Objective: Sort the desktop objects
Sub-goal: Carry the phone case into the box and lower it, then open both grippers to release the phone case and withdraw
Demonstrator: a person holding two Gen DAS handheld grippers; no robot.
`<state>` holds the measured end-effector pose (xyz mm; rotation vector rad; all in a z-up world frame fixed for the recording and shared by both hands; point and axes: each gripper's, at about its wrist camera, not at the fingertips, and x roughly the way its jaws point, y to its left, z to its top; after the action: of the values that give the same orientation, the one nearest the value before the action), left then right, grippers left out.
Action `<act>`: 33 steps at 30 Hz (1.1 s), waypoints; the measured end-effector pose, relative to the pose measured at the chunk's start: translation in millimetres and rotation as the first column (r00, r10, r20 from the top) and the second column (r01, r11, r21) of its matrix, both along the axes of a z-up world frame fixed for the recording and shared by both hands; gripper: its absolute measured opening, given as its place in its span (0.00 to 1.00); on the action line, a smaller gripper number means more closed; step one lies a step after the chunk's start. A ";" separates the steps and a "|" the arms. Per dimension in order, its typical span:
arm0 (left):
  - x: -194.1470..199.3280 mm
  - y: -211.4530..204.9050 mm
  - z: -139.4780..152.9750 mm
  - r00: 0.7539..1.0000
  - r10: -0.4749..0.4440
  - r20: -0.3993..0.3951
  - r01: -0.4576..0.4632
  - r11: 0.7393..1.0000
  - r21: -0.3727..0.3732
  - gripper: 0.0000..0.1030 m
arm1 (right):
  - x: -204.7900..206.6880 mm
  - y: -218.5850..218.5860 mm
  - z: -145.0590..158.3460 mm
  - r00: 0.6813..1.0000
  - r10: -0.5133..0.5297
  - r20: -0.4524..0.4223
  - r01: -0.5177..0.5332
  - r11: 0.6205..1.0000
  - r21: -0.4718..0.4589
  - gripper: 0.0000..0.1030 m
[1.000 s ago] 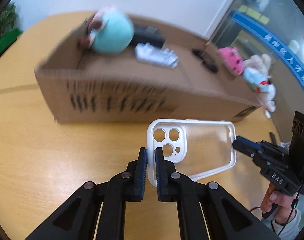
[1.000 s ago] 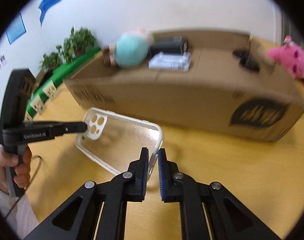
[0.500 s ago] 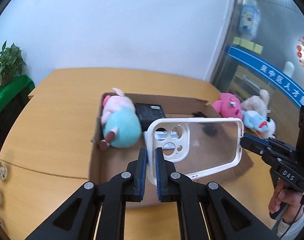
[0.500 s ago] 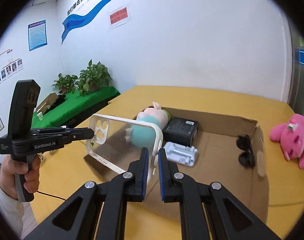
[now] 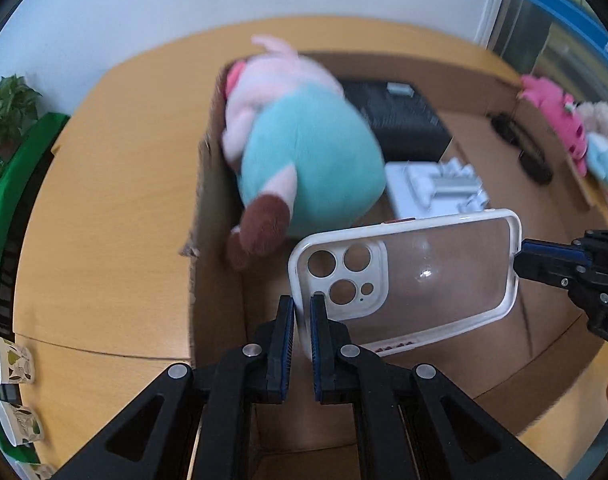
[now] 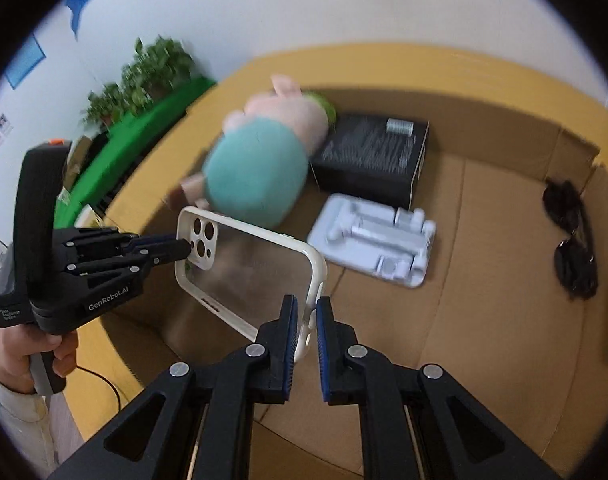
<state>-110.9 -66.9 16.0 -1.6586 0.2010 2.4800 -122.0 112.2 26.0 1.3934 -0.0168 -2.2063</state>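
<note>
A clear phone case with a white rim [image 5: 404,280] hangs in the air over the open cardboard box [image 5: 208,280]. My left gripper [image 5: 302,320] is shut on its camera end. My right gripper [image 6: 307,320] holds the other end, which also shows in the right wrist view [image 6: 256,276]; its jaws stand slightly wider than the rim. Each gripper shows in the other's view: the right one [image 5: 516,258] and the left one [image 6: 186,246]. Below the case lies a teal and pink plush pig [image 5: 304,152].
In the box lie a black carton [image 6: 372,156], a white moulded plastic tray [image 6: 374,246] and black sunglasses [image 6: 572,236]. Plush toys [image 5: 560,120] sit on the wooden table beyond the box. Paper cups [image 5: 12,360] stand at the table's left edge.
Both grippers have carried the case from in front of the box, up and over its wall, and now lower into the box. The right jaws have opened slightly.
</note>
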 end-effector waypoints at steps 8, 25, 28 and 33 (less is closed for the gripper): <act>-3.7 17.8 -23.3 0.994 -0.002 0.111 0.027 0.974 -0.225 0.05 | -10.3 -24.2 -44.9 0.982 0.019 0.188 -0.036 0.995 0.088 0.11; 102.6 -9.2 66.3 0.925 0.124 -0.359 -0.064 0.983 0.174 0.81 | 116.0 39.9 39.0 0.906 -0.141 -0.399 0.128 0.990 -0.059 0.84; 112.5 15.9 69.9 0.882 0.156 -0.445 -0.070 0.977 0.204 0.89 | 147.3 65.9 29.6 0.818 -0.238 -0.524 0.250 0.967 -0.048 0.87; 110.7 57.5 31.1 0.838 0.137 -0.527 -0.050 0.983 0.177 0.90 | 163.6 100.3 -3.2 0.742 -0.419 -0.523 0.402 0.903 -0.154 0.87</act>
<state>-0.2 -9.4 47.1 -0.8932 -0.0196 2.8947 41.6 212.5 22.8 0.7305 -0.1714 -2.8942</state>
